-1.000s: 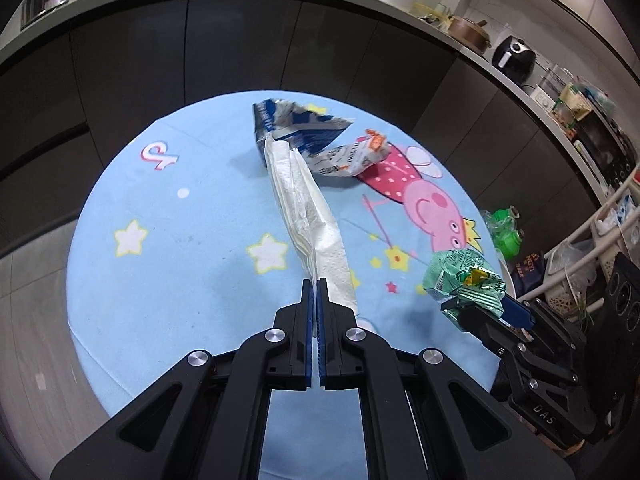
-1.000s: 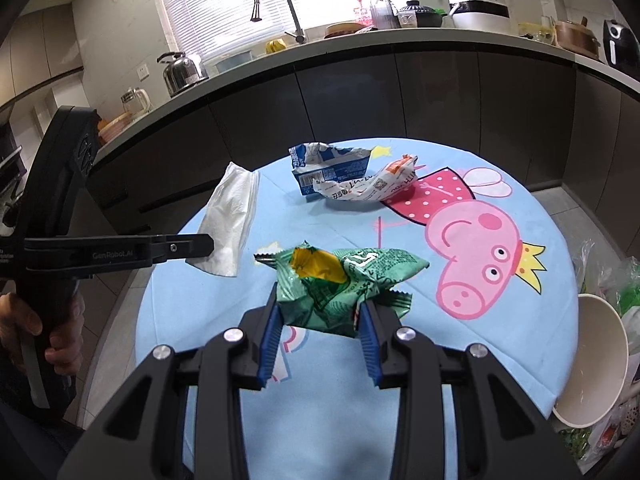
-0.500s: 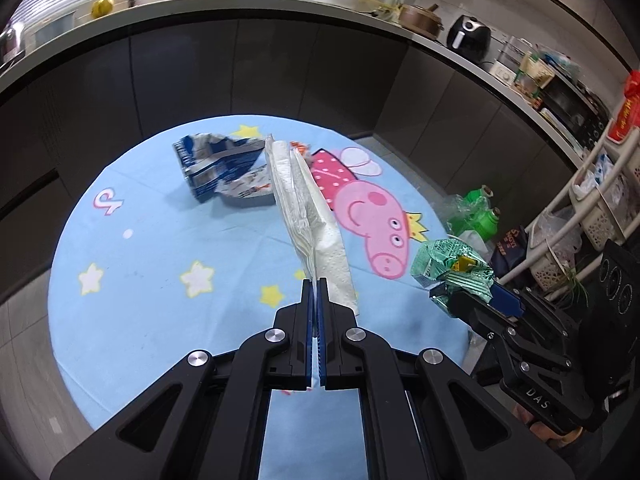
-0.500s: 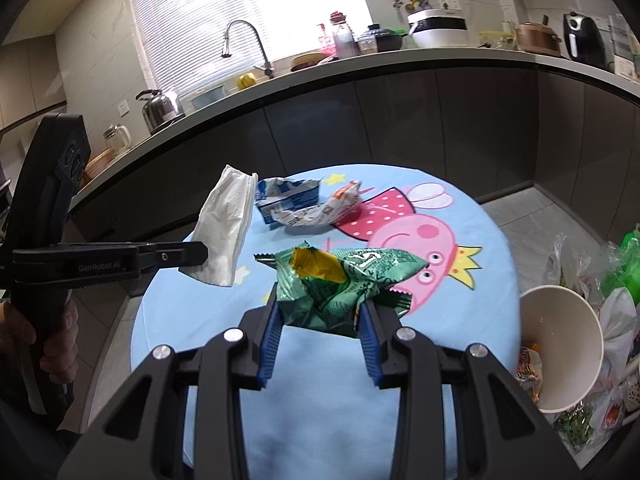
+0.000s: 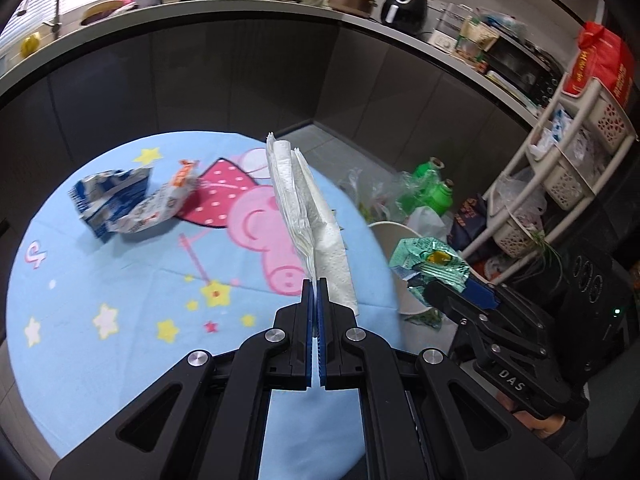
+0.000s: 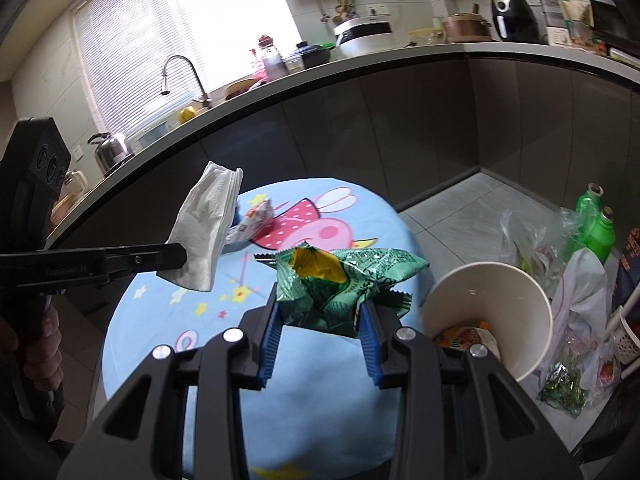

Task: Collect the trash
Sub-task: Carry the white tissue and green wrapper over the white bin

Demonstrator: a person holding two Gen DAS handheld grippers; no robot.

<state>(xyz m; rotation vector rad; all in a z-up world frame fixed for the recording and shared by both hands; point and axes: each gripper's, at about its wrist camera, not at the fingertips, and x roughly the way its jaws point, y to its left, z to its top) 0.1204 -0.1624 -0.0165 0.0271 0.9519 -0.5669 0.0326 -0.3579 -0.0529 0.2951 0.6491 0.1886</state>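
Now, carrying phase | your left gripper (image 5: 316, 292) is clamped tight on the white paper towel (image 5: 304, 216), held high so it clears the table (image 5: 120, 280) | your right gripper (image 6: 320, 320) pinches the green wrapper (image 6: 340, 280) beside the white bin (image 6: 532, 300), ready to drop | blue carton (image 5: 112, 196) and snack packet (image 5: 160, 208) remain on the cloth.

Round blue cartoon-print table (image 6: 320, 420): crumpled blue-and-white carton (image 5: 108, 196) and white snack wrapper (image 5: 160, 208) touching at its far side; white paper bucket (image 6: 524, 336) on floor right of table; green plastic bottles (image 6: 596, 232) behind bucket
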